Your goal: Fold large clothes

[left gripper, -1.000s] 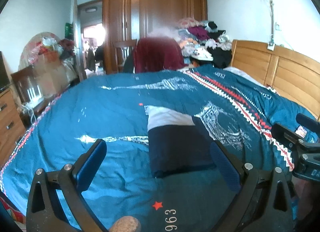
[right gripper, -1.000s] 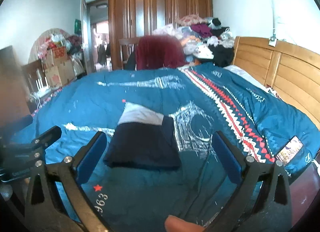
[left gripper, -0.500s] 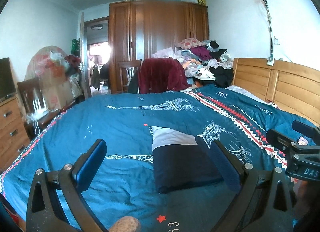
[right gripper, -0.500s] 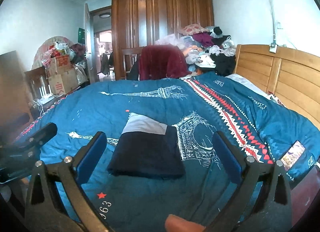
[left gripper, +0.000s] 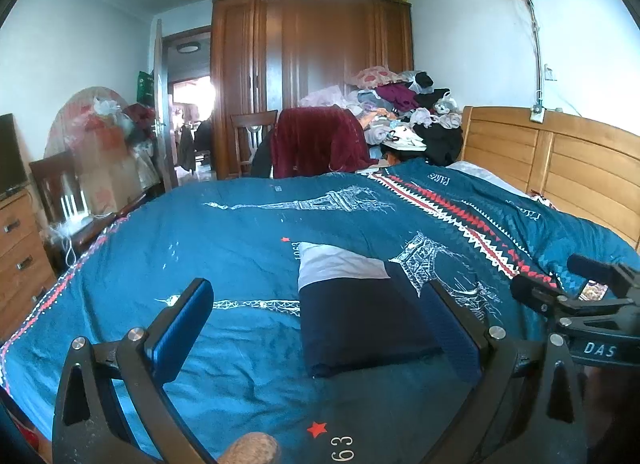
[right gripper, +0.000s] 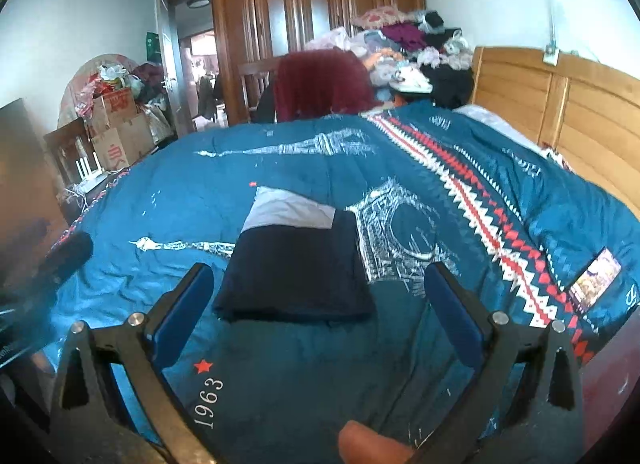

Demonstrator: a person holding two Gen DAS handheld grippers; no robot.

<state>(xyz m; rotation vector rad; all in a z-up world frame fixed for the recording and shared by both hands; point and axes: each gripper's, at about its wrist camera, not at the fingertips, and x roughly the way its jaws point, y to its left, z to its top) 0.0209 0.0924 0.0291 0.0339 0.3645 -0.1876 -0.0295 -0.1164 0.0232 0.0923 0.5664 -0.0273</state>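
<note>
— Ahead of the left gripper (left gripper: 316,316), what lies on the bed?

— A folded dark garment (left gripper: 360,324), navy, with a pale grey band at its far end. It rests flat on the blue quilt (left gripper: 224,232), just beyond the fingertips and nearer the right-hand finger than the left-hand one.

— And the fingers?

— Spread wide apart, holding nothing, hanging above the quilt with no cloth between them.

— What about the right gripper (right gripper: 318,300)?

— Also spread wide and empty. From it, the folded dark garment (right gripper: 296,268) sits straight ahead, between the lines of its two blue fingers (right gripper: 180,312), and its near edge is close to the tips but not touching them.

— Anything off to the sides?

— To the right of the right gripper, a small patterned item (right gripper: 596,284) lies on the quilt near the edge; I cannot tell what it is. Far beyond both grippers stand a wooden wardrobe (left gripper: 312,76) and a heap of clothes (left gripper: 404,108), with a wooden headboard (left gripper: 560,168) to the far right.
</note>
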